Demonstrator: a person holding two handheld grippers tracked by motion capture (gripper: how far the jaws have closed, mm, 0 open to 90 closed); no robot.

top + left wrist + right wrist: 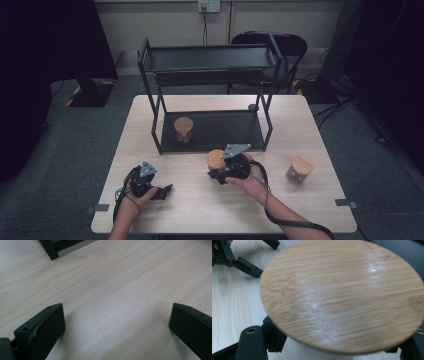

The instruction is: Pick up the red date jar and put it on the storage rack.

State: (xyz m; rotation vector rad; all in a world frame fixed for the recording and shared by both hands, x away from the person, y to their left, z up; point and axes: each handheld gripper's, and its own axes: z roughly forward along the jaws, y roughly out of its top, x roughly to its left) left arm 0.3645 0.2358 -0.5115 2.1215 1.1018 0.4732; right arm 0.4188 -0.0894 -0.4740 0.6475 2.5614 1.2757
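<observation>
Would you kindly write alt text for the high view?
The right claw grips a wooden-lidded jar before a black two-tier rack on a pale table. The left claw rests open, empty.

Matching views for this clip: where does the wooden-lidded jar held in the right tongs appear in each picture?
High view: wooden-lidded glass jar centre, in front of the black metal shelf rack, beside the right tongs.
Left gripper view: not in it.
Right gripper view: its lid across the middle.
Shared landmark: the pale wooden table.
</observation>
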